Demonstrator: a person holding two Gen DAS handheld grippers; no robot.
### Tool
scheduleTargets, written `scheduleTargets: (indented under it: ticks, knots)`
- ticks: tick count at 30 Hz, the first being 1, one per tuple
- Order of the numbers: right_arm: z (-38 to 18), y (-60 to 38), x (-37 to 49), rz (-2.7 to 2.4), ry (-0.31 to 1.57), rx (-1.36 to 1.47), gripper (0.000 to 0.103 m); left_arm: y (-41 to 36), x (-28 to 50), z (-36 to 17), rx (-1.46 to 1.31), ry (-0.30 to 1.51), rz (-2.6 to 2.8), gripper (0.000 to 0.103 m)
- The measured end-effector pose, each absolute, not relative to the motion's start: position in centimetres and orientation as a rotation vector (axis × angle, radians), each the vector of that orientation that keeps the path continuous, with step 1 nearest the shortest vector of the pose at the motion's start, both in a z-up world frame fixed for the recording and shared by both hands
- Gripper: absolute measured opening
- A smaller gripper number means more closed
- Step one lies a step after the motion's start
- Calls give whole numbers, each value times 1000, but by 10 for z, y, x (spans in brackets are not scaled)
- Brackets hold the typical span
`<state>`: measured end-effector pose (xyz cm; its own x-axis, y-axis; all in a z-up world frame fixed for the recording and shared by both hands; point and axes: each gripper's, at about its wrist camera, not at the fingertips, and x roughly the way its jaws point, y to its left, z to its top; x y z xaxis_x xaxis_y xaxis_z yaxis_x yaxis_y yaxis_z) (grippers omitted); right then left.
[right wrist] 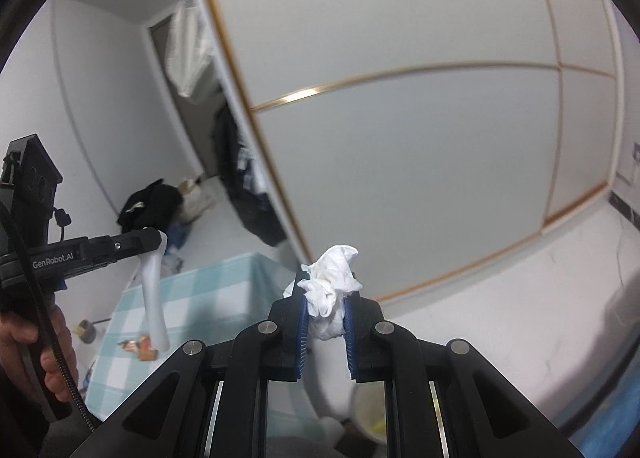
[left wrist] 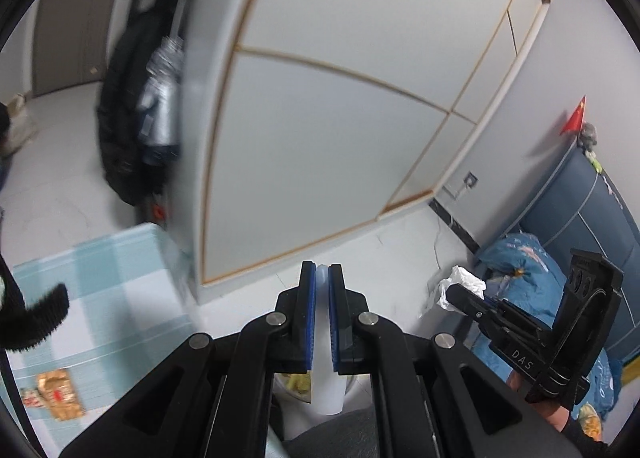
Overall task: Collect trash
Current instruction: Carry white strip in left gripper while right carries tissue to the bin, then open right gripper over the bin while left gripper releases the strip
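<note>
My right gripper (right wrist: 325,294) is shut on a crumpled white tissue (right wrist: 332,282), which bulges out above its blue pads. The left wrist view shows the same gripper (left wrist: 466,294) and tissue (left wrist: 460,284) at the right, in the air. My left gripper (left wrist: 322,270) is shut on a thin white plastic piece (left wrist: 326,378) that hangs down between its jaws. From the right wrist view this white piece (right wrist: 154,298) dangles from the left gripper (right wrist: 158,240) as a long strip. A pale container with yellowish contents (right wrist: 374,414) lies blurred below the fingers. A snack wrapper (left wrist: 58,398) lies on the checked cloth.
A table with a light-blue checked cloth (left wrist: 120,298) stands at the lower left. A big white wardrobe with gold trim (left wrist: 340,97) fills the middle, with dark clothes (left wrist: 128,129) hanging at its left. A bed with blue bedding (left wrist: 532,270) is on the right. The floor is white.
</note>
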<state>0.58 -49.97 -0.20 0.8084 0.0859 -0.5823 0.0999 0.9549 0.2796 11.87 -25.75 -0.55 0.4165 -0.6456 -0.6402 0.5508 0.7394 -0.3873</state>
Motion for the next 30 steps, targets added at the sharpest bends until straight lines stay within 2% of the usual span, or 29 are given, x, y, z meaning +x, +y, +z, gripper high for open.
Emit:
scheduleTargets:
  ticks: [10,19,30]
  knots:
    - [-99,-563,21,-100,848,462,14,-325,140,-69,-65,1012,-831,2]
    - [-192,-579,36,-114,1036,575,14,-363,155,-123,-27,1152,-861,2]
    - [-256,-575,41,-74,1195,644,18,-386,160,-167,13,1290,-881,2]
